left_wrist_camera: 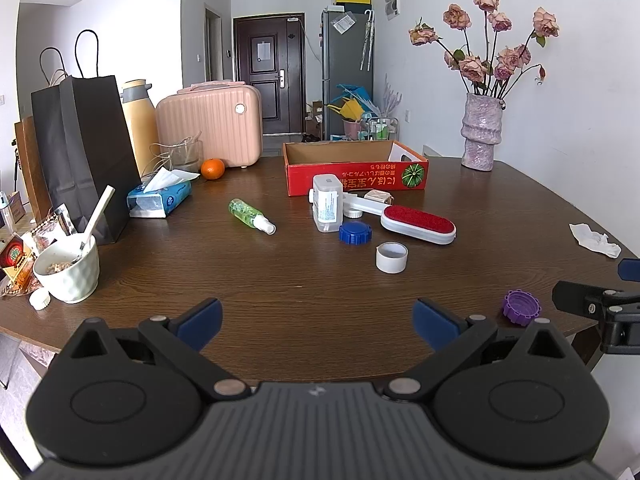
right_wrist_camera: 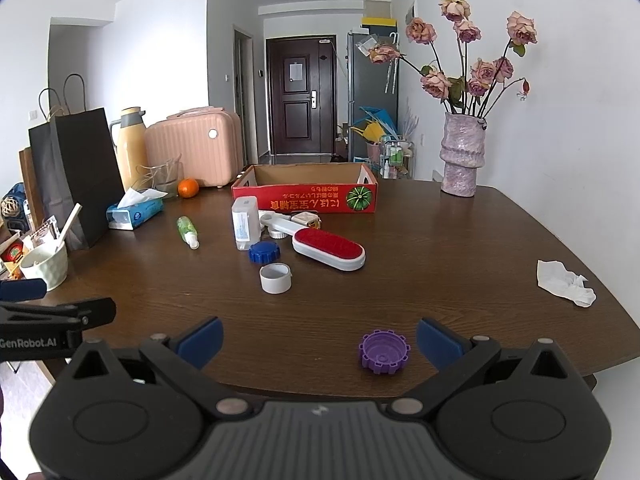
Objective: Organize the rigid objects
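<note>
Both claws, left claw (left_wrist_camera: 316,322) and right claw (right_wrist_camera: 318,340), are wide open, holding nothing. Three caps: blue cap (left_wrist_camera: 355,233), white cap (left_wrist_camera: 391,257), purple cap (right_wrist_camera: 384,351). One red box (left_wrist_camera: 356,172). Brown desk (left_wrist_camera: 280,280), white walls.

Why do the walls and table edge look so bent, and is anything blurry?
Fisheye bending, in both wrist views: the table edge bows and dark corners frame each picture. Left wrist view: tabletop sharp, window light glaring near the red box. Right wrist view: purple cap crisp.
</note>
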The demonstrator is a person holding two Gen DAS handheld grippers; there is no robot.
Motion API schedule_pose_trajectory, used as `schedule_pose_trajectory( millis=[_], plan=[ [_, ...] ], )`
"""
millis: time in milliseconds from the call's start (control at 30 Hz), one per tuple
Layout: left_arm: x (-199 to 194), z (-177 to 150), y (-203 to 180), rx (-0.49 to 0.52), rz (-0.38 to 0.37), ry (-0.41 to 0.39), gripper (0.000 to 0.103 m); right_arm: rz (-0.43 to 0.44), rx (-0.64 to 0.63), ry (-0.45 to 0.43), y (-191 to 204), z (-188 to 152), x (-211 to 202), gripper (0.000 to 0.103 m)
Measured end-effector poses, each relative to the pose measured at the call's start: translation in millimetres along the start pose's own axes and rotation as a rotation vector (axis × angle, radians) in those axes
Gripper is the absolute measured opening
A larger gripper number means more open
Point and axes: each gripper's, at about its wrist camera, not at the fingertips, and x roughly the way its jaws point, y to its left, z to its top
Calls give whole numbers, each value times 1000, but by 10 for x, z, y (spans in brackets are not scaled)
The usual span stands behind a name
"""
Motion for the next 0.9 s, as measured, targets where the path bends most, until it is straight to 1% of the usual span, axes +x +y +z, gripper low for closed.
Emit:
schedule_pose_trajectory(
  millis=[900],
  plan=[
    [2, 12, -9, 0, -1, -2, 103, -4, -6, -4, 7, 4, -11, 103]
  ],
)
